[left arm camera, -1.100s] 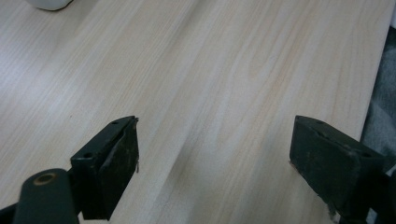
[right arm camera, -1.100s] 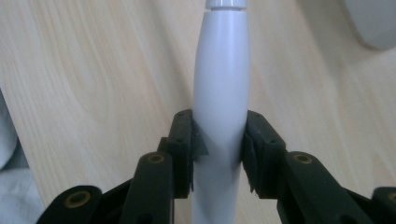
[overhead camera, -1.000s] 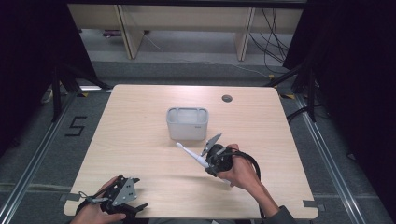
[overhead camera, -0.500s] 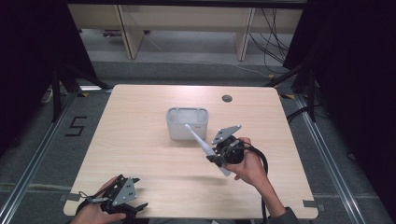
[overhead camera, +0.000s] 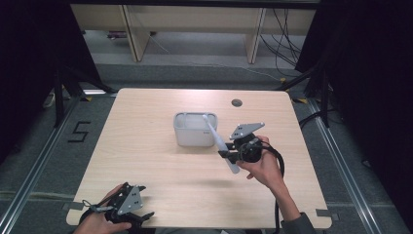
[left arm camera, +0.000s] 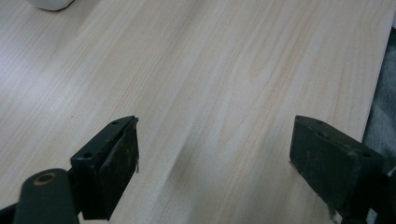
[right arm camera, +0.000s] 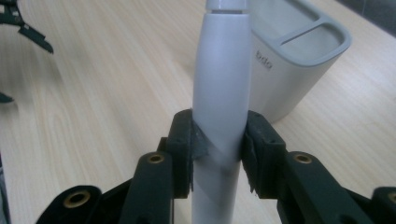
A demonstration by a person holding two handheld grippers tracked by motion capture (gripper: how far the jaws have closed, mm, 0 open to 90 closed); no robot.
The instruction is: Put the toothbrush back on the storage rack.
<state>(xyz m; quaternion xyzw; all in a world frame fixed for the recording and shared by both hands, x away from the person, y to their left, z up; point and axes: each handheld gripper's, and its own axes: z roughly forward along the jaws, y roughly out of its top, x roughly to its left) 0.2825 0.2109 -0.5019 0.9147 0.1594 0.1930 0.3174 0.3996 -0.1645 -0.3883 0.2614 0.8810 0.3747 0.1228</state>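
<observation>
A long white tapered tool [overhead camera: 217, 139] is clamped near its thick lower end by my right gripper [overhead camera: 228, 154], held above the table right of centre. The tool leans up and to the left, and its thin end reaches over the right part of a grey-white open container [overhead camera: 194, 130]. In the right gripper view, the right gripper [right arm camera: 218, 140] is shut on the tool's handle [right arm camera: 222, 70], with the container [right arm camera: 289, 70] just behind it. My left gripper [overhead camera: 139, 217] rests at the table's near left corner; in its own view the left gripper [left arm camera: 215, 154] is open over bare wood.
The wooden table [overhead camera: 146, 161] has a round cable hole [overhead camera: 236, 103] at its back right. Wooden shelf legs and cables stand on the floor beyond the far edge. A corner of the container [left arm camera: 51, 3] shows far off in the left gripper view.
My right gripper has carried the tool away from the person and to the right, up beside the container, and the tool's thin end now hangs over the container. The left gripper has stayed put.
</observation>
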